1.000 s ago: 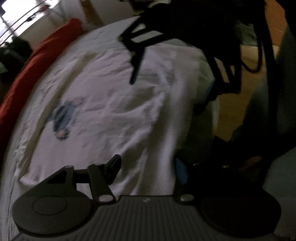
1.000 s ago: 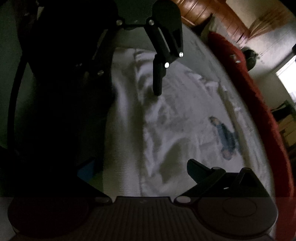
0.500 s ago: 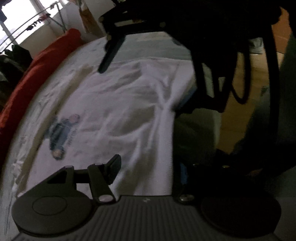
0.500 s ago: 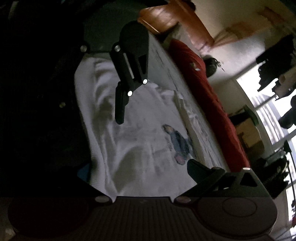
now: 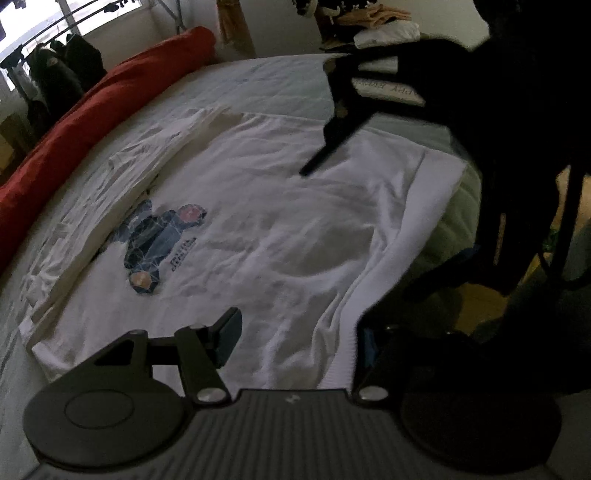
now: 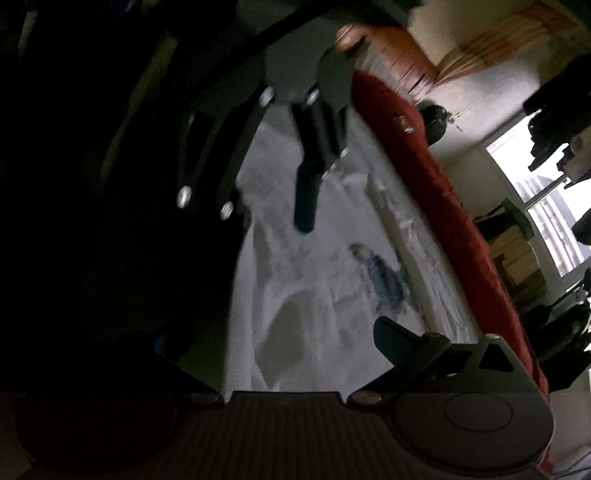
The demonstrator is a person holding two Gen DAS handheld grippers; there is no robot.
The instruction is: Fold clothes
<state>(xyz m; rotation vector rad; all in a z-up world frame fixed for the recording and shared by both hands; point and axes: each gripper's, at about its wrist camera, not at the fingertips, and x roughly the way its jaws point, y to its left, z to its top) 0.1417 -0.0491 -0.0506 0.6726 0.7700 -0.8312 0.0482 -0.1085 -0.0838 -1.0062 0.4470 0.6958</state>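
Both tongs (image 5: 295, 332) (image 6: 280, 332) hang open and empty over the white shirt (image 5: 295, 221), red bolster (image 5: 92, 122) alongside

Right tool (image 6: 273, 343): near finger lost in shadow; shirt print (image 6: 384, 284) blurred, lettering unreadable.

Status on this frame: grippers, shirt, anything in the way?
Left gripper open over the hem. Right gripper open, empty. White shirt flat on the bed, wrinkled, print up. Nothing in the way.

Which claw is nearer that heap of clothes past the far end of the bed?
Right. The right claw hovers over the far end of the white shirt, toward the heap of clothes; the left claw is at its near end, farther away.
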